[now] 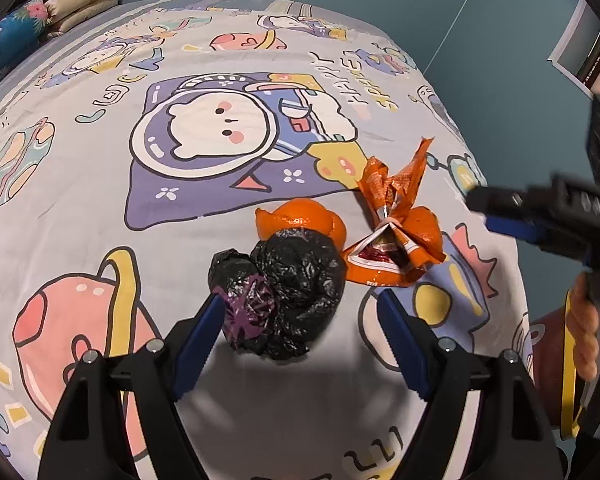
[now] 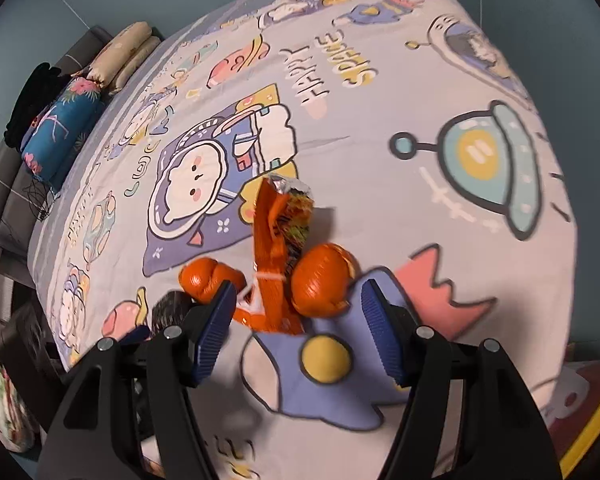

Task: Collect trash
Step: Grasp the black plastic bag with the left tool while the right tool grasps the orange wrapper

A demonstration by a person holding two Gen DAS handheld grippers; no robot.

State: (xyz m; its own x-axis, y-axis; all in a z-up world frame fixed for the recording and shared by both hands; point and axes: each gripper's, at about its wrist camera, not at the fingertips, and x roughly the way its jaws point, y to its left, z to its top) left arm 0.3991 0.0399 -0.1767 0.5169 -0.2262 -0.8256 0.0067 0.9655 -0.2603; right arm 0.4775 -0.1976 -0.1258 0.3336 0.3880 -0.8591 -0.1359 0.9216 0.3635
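Observation:
A crumpled black plastic bag point(image 1: 284, 288) lies on the cartoon-print bedsheet point(image 1: 100, 184). My left gripper point(image 1: 300, 320) stands open around its near side, the left finger close against it. Behind the bag is an orange peel point(image 1: 300, 220). To its right lie an orange snack wrapper point(image 1: 388, 216) and a second peel point(image 1: 428, 232). My right gripper point(image 1: 496, 212) comes in from the right. In the right wrist view the right gripper point(image 2: 298, 312) is open, with the wrapper point(image 2: 280, 248) and a peel point(image 2: 324, 284) just beyond its tips. The other peel point(image 2: 210, 278) and the bag point(image 2: 170, 308) sit left of it.
Folded pillows point(image 1: 80, 0) and a blue flowered pillow point(image 1: 12, 32) lie at the bed's far left. The bed edge drops off on the right to a teal floor. A red container with a yellow rim point(image 1: 556, 360) is beside the bed, by a hand point(image 1: 584, 328).

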